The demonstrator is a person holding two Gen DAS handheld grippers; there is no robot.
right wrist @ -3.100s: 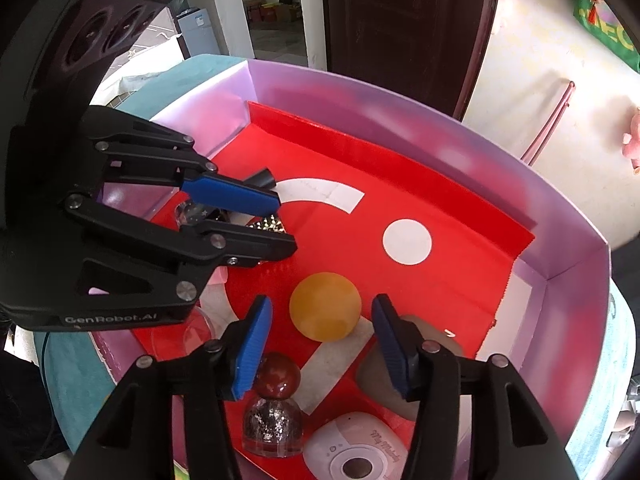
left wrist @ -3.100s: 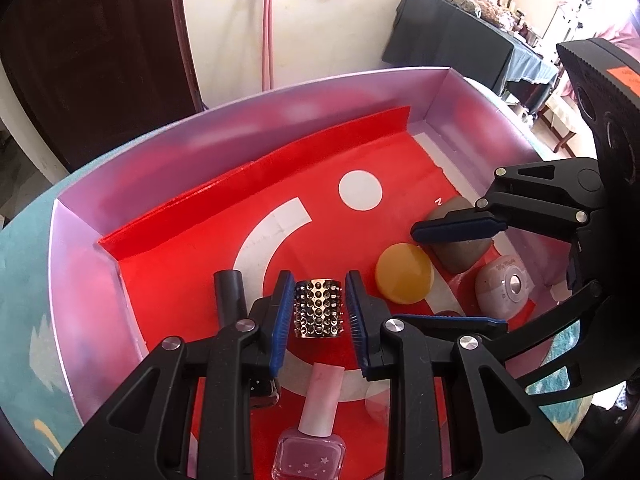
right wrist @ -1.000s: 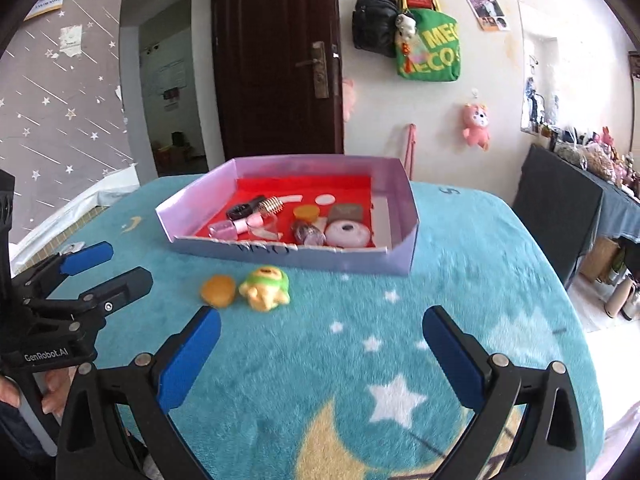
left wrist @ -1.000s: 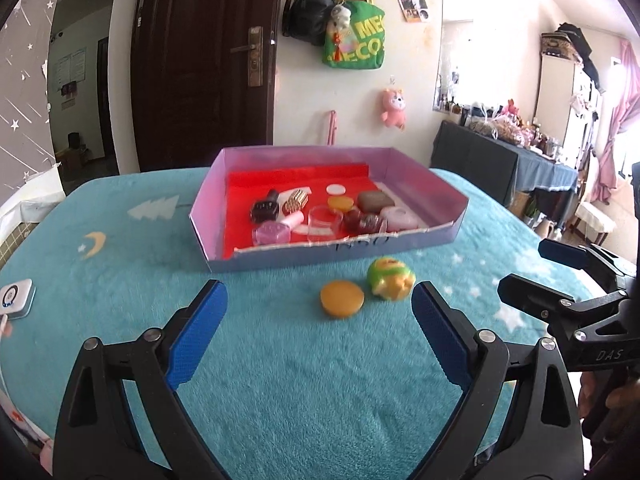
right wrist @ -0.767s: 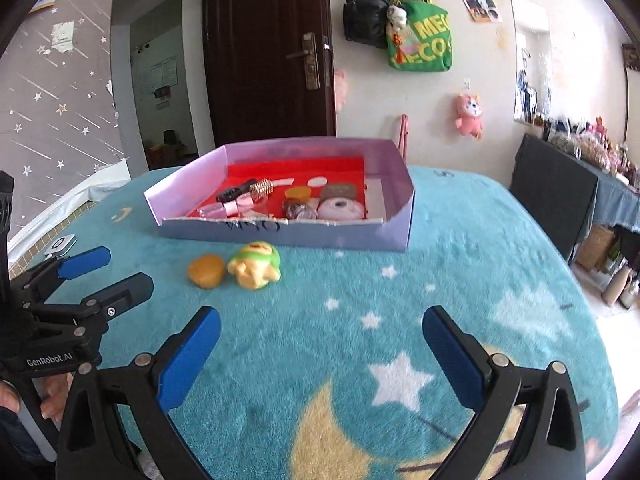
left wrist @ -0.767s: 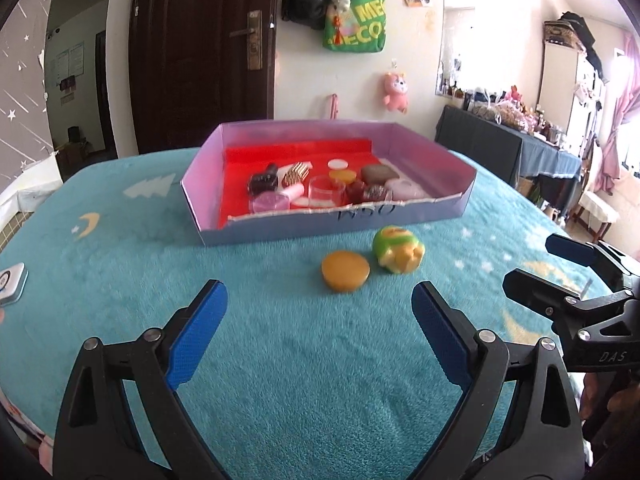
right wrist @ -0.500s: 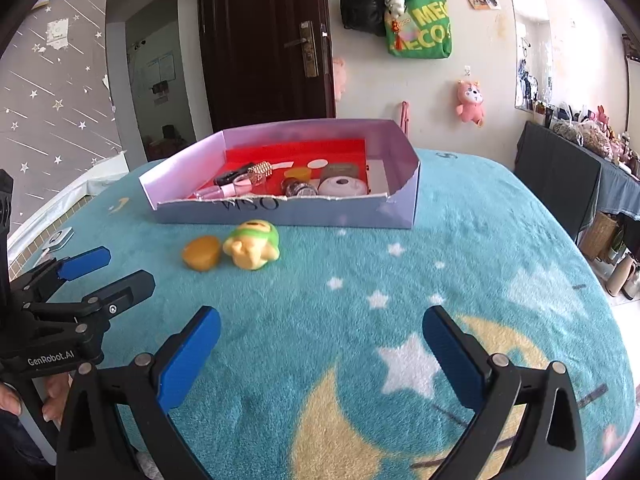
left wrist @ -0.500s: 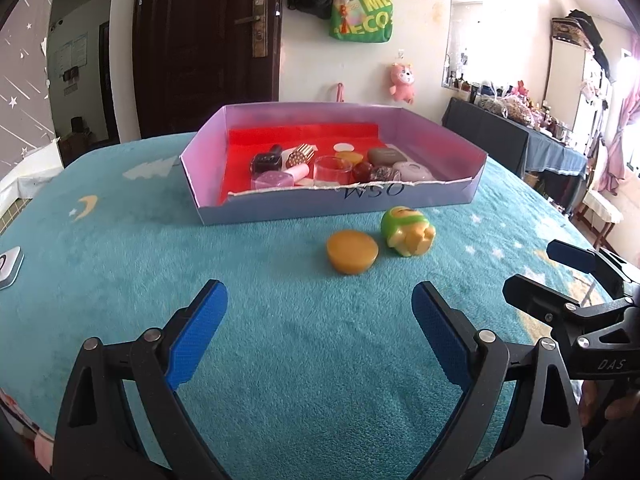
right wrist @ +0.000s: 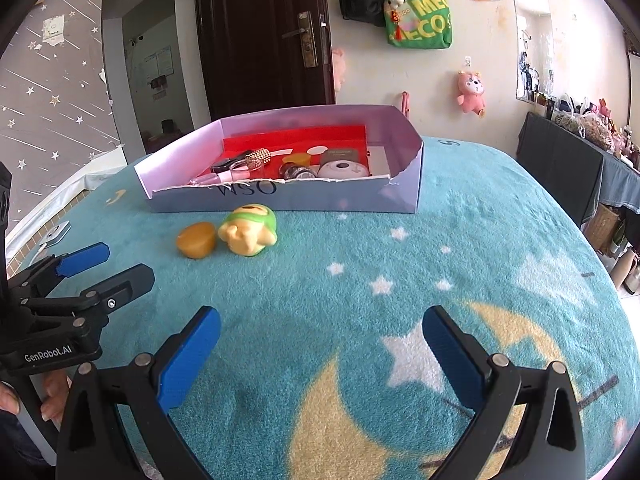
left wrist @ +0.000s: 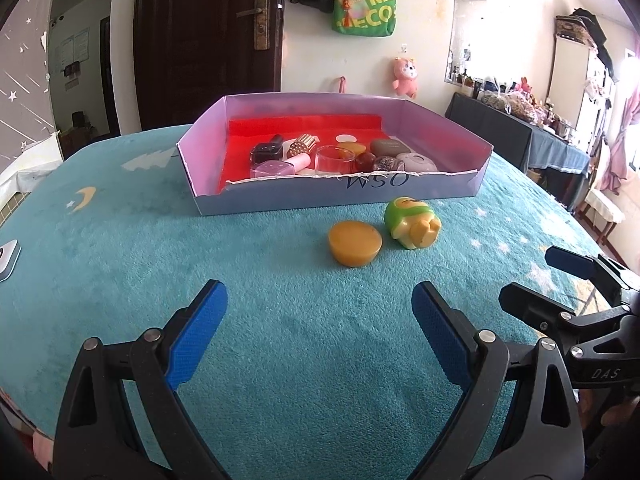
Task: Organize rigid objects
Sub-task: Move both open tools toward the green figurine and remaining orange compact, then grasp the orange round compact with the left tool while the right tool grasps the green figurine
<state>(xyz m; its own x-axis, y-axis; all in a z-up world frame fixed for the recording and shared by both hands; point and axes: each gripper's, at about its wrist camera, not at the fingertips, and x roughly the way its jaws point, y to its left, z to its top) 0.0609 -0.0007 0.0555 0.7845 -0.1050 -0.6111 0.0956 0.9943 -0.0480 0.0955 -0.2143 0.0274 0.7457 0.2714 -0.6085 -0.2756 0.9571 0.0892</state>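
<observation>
Lilac cardboard box [left wrist: 320, 200]: front wall hides the lower parts of the items inside; small ones at the back are too small to identify. White device [left wrist: 7, 254] on the teal counter cut by left edge. Right claw [left wrist: 536, 280] body runs off frame; hand holding left claw [right wrist: 102, 268] mostly out of view.

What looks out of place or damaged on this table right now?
Two items sit outside the lilac cardboard box: an orange round puck and a green-and-yellow toy figure tipped on its side on the teal blanket. The box's front wall has a ragged, torn top edge.
</observation>
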